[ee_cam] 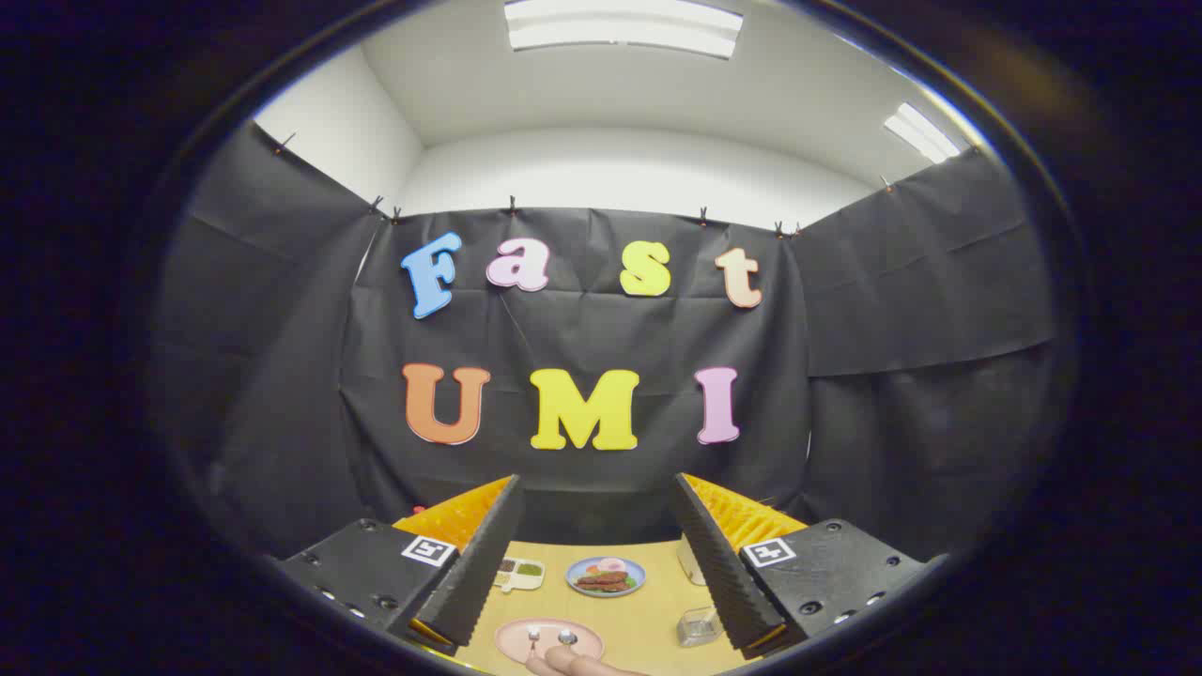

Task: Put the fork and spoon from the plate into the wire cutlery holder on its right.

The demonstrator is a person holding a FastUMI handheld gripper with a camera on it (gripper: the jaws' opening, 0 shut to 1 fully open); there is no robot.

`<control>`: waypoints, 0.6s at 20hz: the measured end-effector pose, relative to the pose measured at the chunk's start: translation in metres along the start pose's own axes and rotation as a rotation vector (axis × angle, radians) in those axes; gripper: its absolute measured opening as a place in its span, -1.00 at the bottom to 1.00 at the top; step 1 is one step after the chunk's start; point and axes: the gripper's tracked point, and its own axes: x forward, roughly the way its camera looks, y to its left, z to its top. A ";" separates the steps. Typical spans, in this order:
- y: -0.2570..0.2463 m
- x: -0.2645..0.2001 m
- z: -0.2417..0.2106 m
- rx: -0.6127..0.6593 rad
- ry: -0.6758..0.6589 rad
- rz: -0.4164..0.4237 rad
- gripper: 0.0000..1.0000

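Gripper [597,554]: fingers spread wide, holding nothing, raised above the table [648,610].
Writing: nothing legible on any object.
Pink plate [507,640]: between the fingers; fork [532,638] and spoon [566,637] lying on it.
Wire cutlery holder [699,626]: right of the plate, contents unclear.
Blue plate [606,576]: beyond, carrying food.
Small tray [521,572]: left of it, green filling.
Hand [582,666]: at the pink plate's near edge.

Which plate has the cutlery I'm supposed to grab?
On the wooden table, look between the open gripper fingers, nearest you. The pink plate carries the fork and spoon; the blue plate beyond it holds food instead.
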 end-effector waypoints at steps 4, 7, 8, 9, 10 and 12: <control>-0.001 0.011 -0.009 -0.025 0.030 -0.005 0.90; 0.007 0.019 -0.021 -0.043 0.064 0.028 0.90; 0.008 0.021 -0.026 -0.034 0.080 0.039 0.90; 0.007 0.024 -0.029 -0.026 0.098 0.042 0.90; 0.005 0.028 -0.035 -0.023 0.118 0.040 0.90; 0.003 0.036 -0.049 -0.016 0.162 0.038 0.90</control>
